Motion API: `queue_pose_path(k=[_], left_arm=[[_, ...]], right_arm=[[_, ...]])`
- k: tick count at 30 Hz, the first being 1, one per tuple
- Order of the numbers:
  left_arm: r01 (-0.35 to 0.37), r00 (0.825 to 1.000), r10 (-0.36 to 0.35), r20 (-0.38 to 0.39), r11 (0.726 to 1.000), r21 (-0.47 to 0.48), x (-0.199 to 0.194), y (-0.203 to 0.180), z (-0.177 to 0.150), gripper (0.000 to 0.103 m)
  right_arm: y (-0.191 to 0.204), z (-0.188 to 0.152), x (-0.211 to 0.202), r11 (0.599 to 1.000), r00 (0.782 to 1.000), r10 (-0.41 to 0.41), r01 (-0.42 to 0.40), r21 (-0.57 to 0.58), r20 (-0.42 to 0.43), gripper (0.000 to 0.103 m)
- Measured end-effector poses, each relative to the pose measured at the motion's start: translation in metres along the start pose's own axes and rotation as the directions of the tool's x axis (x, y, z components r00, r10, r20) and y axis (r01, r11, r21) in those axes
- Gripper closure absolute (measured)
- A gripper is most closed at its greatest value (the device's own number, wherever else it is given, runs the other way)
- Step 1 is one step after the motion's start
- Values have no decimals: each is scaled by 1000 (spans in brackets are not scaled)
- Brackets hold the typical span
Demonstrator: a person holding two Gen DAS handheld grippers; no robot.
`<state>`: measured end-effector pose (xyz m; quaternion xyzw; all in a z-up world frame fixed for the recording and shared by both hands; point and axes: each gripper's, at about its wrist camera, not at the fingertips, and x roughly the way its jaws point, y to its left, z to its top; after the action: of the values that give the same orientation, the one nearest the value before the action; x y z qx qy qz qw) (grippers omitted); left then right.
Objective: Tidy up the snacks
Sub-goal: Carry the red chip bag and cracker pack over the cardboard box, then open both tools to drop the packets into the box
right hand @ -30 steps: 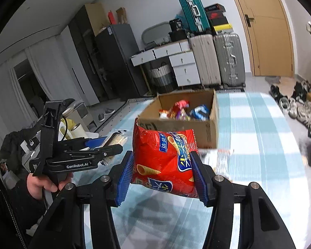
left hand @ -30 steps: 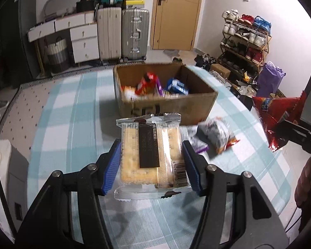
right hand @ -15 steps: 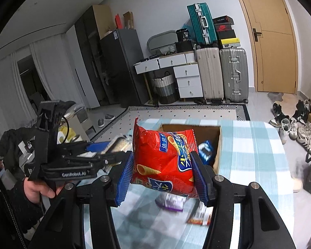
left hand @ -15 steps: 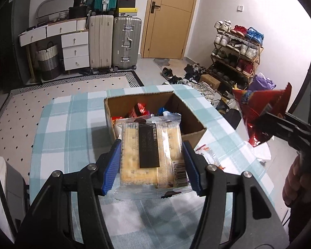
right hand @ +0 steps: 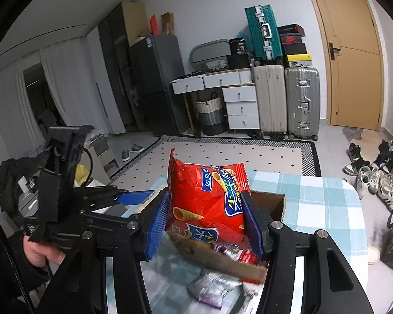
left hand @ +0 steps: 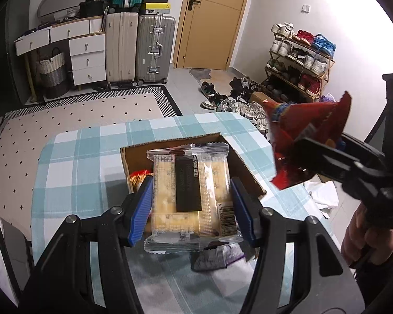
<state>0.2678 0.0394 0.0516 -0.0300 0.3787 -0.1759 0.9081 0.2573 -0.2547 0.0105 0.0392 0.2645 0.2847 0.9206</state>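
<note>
Left gripper [left hand: 191, 204] is clamping a cracker pack [left hand: 190, 196] & right gripper [right hand: 207, 222] is clamping a red chips bag [right hand: 204, 201], both above the cardboard box [left hand: 249, 180].

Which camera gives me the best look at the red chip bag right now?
The right wrist view: the red chip bag faces the camera, clamped in the right gripper, print visible. The left wrist view shows it only edge-on at the right.

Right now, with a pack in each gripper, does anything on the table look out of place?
Yes. A purple-and-clear wrapper lies loose on the checked tablecloth in front of the cardboard box, not inside with the other snacks. Nothing looks spilled or torn.
</note>
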Motion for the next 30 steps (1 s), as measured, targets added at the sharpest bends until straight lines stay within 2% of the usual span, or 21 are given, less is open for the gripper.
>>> queue_pose_path(k=[9, 18, 24, 26, 27, 28, 29, 30], left_arm=[[4, 1000, -4, -21, 1000, -4, 46, 4, 30, 48], [16, 996, -17, -84, 1000, -13, 108, 28, 31, 48], [38, 994, -38, -101, 999, -9, 140, 40, 29, 48], [35, 994, -35, -101, 999, 0, 147, 40, 29, 42], [20, 993, -19, -113, 1000, 10, 152, 41, 29, 33], [-11, 992, 14, -122, 1000, 24, 156, 42, 29, 24], [-23, 992, 27, -120, 999, 30, 156, 43, 28, 19], [-23, 993, 26, -114, 999, 29, 155, 45, 27, 17]], right_arm=[[-36, 9, 47, 999, 998, -47, 48, 24, -32, 49], [-74, -4, 92, 995, 995, -59, 65, 70, -83, 48], [-82, -14, 117, 995, 991, -68, 75, 66, -111, 48], [-84, -16, 127, 996, 990, -55, 63, 63, -127, 45], [-84, -17, 129, 997, 991, -47, 56, 61, -127, 44], [-84, -19, 130, 998, 992, -38, 45, 53, -120, 37], [-84, -20, 129, 998, 992, -42, 48, 47, -115, 32], [-85, -21, 128, 997, 993, -56, 61, 43, -107, 21]])
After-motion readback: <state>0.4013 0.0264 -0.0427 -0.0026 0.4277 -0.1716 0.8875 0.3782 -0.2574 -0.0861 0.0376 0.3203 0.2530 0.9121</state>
